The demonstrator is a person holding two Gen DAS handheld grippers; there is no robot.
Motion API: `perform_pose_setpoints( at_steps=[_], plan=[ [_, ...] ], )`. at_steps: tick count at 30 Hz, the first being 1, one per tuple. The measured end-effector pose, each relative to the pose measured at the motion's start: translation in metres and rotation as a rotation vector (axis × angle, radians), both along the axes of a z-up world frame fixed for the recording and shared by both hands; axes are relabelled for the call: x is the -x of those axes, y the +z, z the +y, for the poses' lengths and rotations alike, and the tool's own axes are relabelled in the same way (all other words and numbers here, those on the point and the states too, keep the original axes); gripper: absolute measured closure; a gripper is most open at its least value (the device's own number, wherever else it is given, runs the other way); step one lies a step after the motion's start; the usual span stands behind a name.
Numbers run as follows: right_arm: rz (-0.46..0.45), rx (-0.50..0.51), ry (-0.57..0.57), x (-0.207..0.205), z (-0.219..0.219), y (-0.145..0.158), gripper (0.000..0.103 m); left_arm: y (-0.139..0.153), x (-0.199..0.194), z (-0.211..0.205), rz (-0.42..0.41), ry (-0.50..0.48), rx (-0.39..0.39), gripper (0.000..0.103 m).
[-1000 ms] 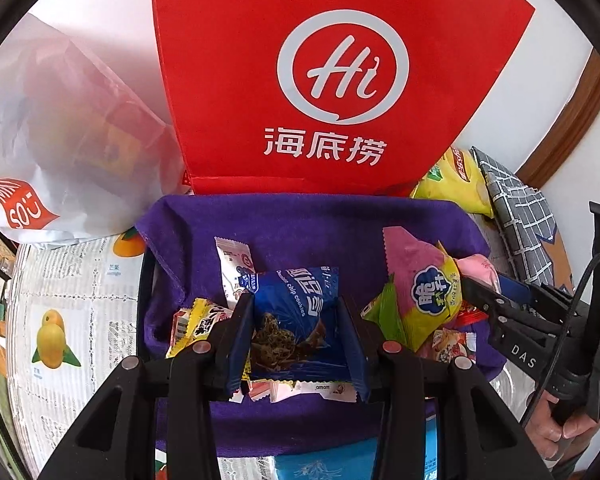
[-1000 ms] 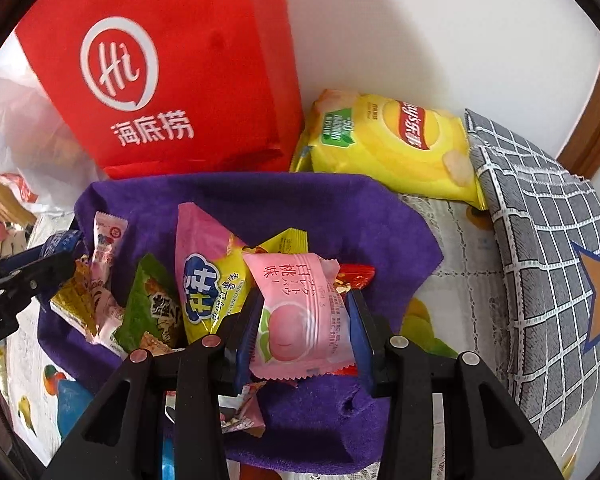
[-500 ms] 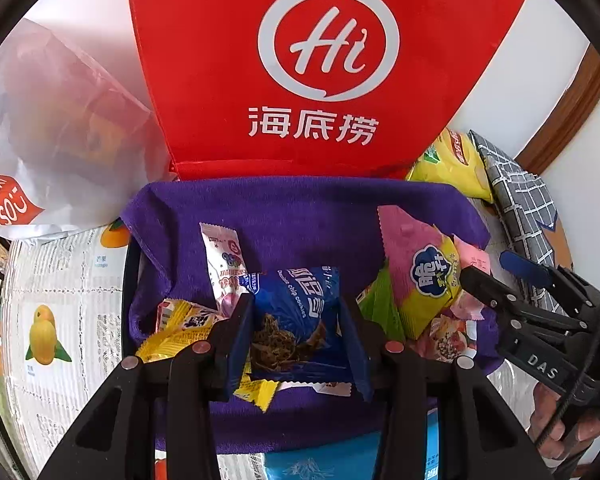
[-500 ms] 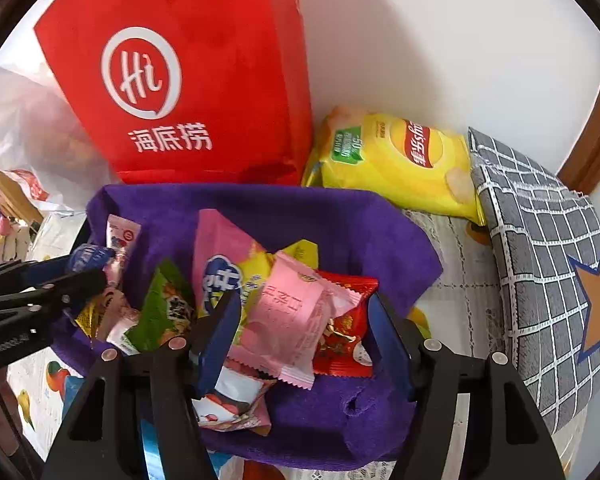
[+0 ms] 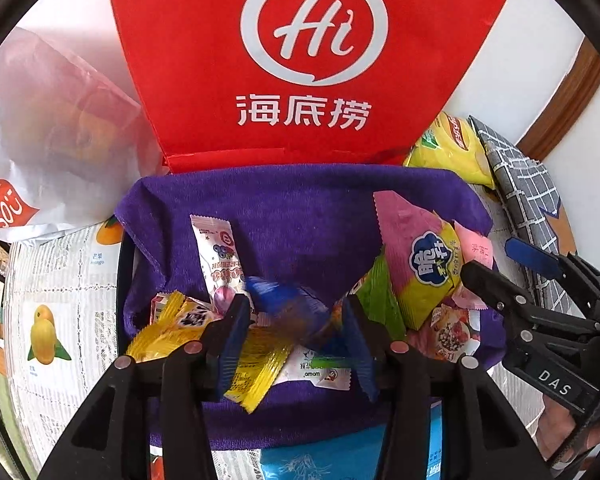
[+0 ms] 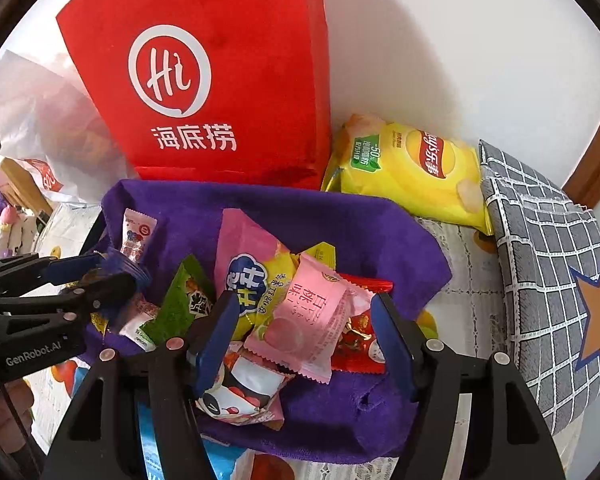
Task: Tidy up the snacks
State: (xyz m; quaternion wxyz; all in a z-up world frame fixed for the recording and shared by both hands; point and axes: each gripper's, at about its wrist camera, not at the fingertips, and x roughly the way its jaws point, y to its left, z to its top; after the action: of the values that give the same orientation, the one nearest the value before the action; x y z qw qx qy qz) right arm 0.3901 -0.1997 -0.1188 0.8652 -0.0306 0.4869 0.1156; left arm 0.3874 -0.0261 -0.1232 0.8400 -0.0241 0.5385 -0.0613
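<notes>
1. The left gripper (image 5: 292,320), low in the frame's centre, has its jaws spread, with a blurred blue packet (image 5: 286,304) loose between them.
2. The right gripper (image 6: 304,328) is also spread wide above a pink packet (image 6: 312,320).
3. Both packets sit among snacks on the purple cloth (image 6: 372,236), in front of the red bag (image 6: 220,80).

Fuzzy purple cloth (image 5: 300,208), glossy chip bag (image 6: 412,168)
</notes>
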Motion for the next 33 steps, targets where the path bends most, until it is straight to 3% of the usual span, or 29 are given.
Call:
perform_pose_setpoints(
  at_steps=[12,18,23,28,33],
  plan=[
    [-0.049,-0.045,-0.03,0.008,-0.009,0.024,0.035,0.026,0.012,-0.001,-0.09,-0.03,0.008,0.026],
    [-0.132,0.001,-0.049,0.023,-0.009,0.052,0.035,0.045,0.024,0.0,-0.13,-0.048,-0.007,0.026],
    [-0.169,-0.03,-0.053,0.047,-0.009,0.077,0.035,0.066,0.042,0.001,-0.186,-0.051,-0.009,0.026],
    [-0.186,0.018,-0.084,0.082,-0.005,0.096,0.032,0.083,0.075,0.006,-0.224,-0.05,0.019,0.026],
    [-0.229,-0.014,-0.1,0.135,-0.007,0.111,0.028,0.096,0.123,0.012,-0.253,-0.05,-0.027,0.026]
  ],
)
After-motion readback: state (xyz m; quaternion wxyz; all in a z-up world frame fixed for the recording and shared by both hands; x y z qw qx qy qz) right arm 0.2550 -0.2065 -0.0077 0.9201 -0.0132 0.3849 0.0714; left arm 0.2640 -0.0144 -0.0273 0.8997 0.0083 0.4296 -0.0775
